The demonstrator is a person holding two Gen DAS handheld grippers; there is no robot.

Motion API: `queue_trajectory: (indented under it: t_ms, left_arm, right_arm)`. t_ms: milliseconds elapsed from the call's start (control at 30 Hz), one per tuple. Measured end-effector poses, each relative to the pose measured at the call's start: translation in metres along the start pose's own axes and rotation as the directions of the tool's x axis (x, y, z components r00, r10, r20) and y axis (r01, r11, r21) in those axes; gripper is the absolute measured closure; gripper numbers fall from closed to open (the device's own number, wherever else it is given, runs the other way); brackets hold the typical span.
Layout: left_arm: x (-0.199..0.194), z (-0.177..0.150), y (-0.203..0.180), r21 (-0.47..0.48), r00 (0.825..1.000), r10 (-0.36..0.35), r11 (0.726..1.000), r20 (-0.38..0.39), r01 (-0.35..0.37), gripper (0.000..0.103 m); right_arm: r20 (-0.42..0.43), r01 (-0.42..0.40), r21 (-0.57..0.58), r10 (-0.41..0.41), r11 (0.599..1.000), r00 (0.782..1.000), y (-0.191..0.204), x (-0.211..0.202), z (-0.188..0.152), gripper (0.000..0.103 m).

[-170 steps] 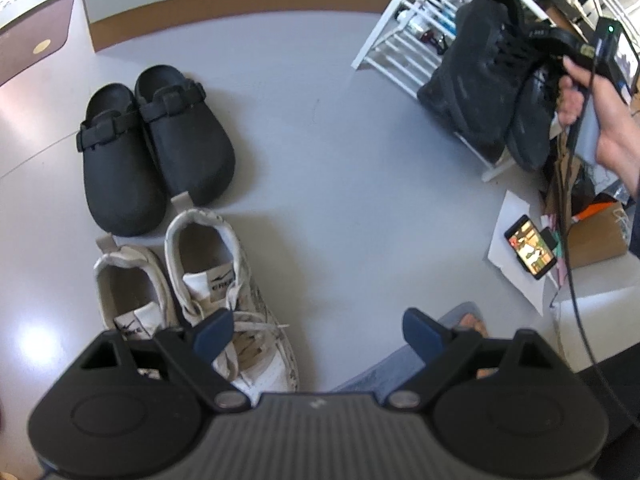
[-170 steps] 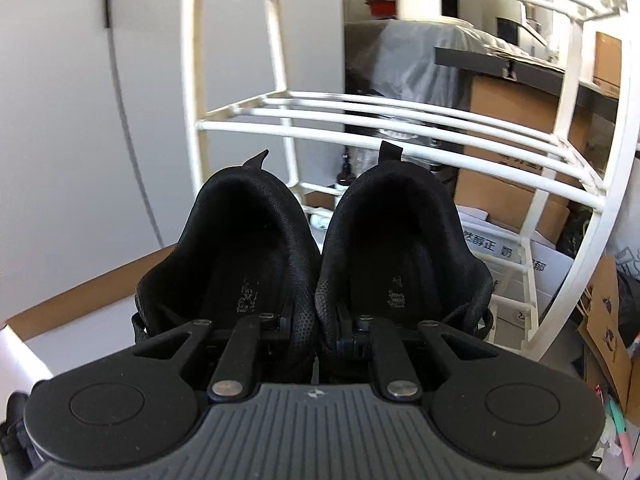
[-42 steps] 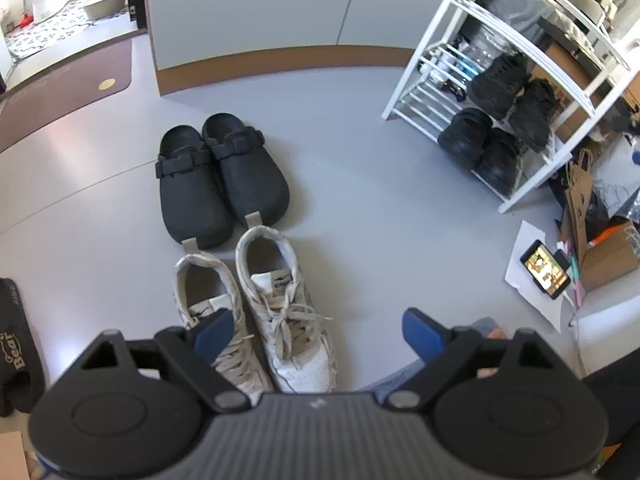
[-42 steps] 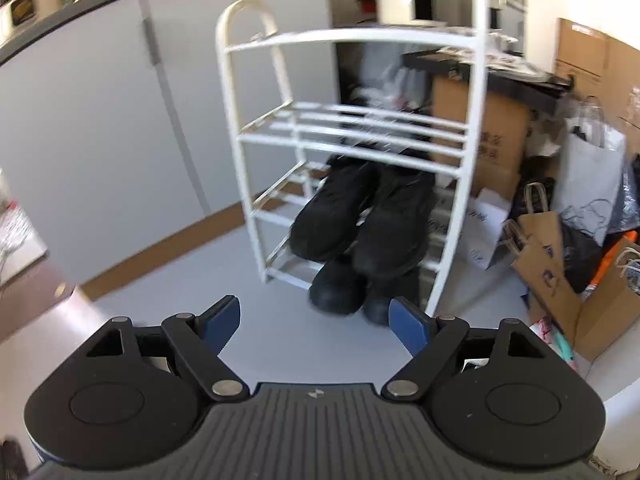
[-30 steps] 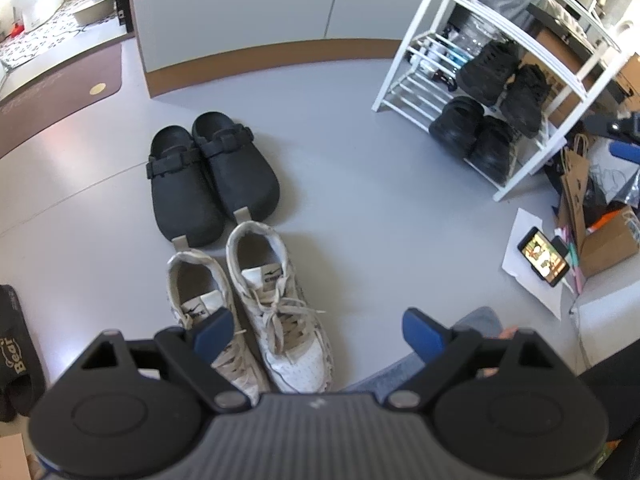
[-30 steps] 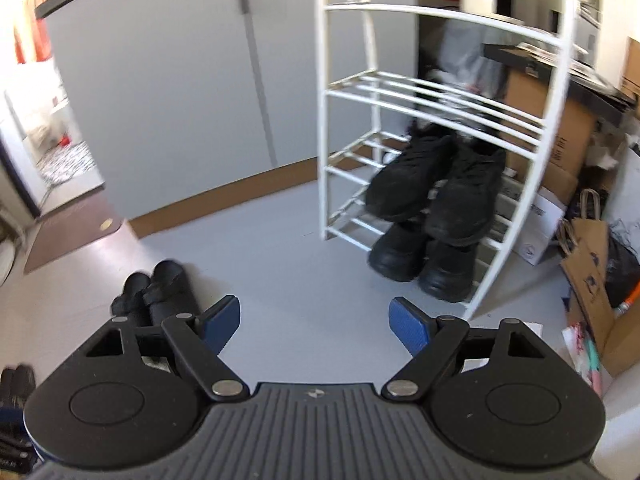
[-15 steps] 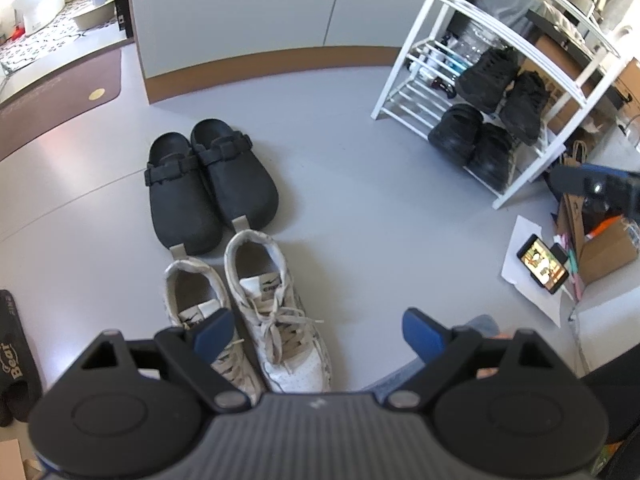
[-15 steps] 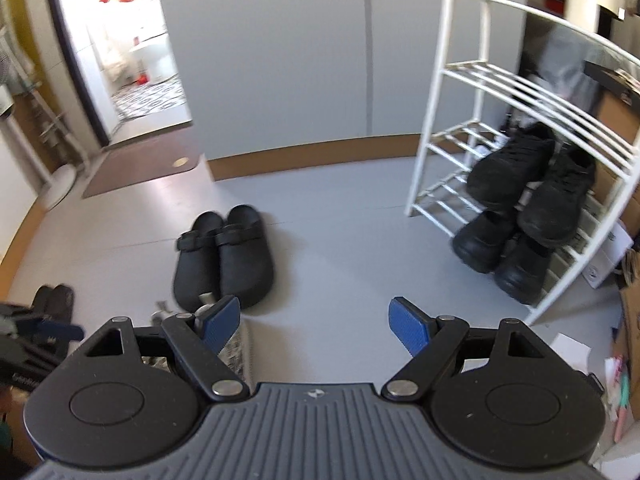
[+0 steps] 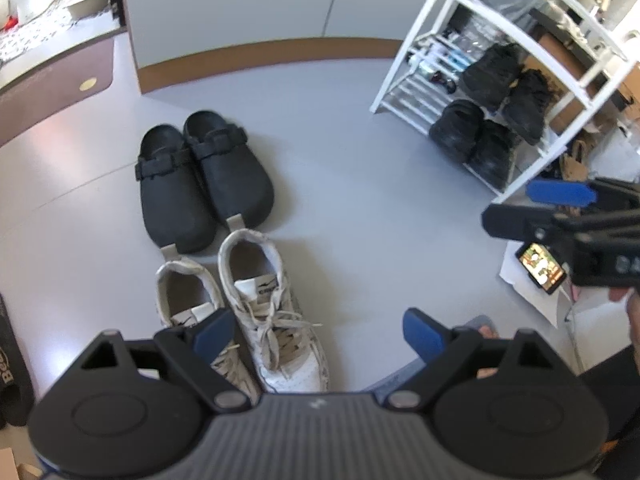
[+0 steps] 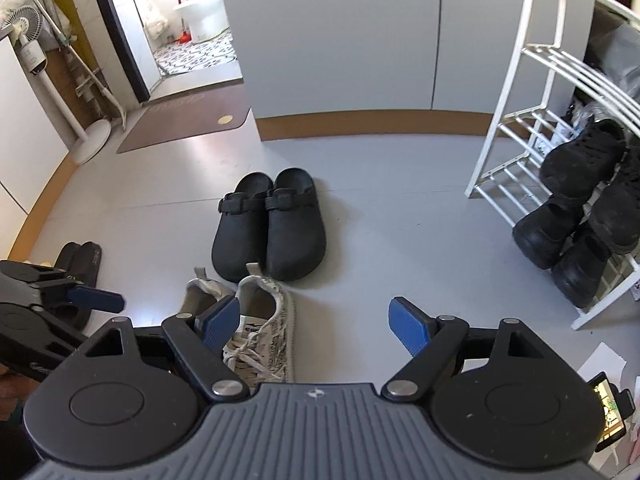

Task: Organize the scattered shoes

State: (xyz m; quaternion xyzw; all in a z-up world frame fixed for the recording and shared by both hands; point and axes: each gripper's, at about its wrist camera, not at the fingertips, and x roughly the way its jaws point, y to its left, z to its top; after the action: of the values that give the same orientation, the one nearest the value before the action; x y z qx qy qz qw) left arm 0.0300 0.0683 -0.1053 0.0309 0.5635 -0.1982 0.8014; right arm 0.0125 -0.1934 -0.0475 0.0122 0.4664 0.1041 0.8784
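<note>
Left wrist: two clogs, two sneakers.

The left gripper hides the white sneakers' toes; the phone's screen is unreadably small.

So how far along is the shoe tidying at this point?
Done: two pairs of black shoes sit on the white rack. In hand: nothing; the left hand-held gripper and the right hand-held gripper are both open and empty, above the white sneakers. Left: the sneakers, the black clogs and the dark slippers are all on the floor.
</note>
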Motion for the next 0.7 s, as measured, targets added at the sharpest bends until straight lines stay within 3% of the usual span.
queue_trajectory:
  t_ms: [700]
  left_arm:
    - [-0.015,0.02,0.039,-0.073,0.999,-0.006,0.997,0.045,0.009,0.007]
  right_arm:
    - [-0.114,-0.073,-0.004,0.072,0.997,0.991,0.018,0.044,0.005,0.017]
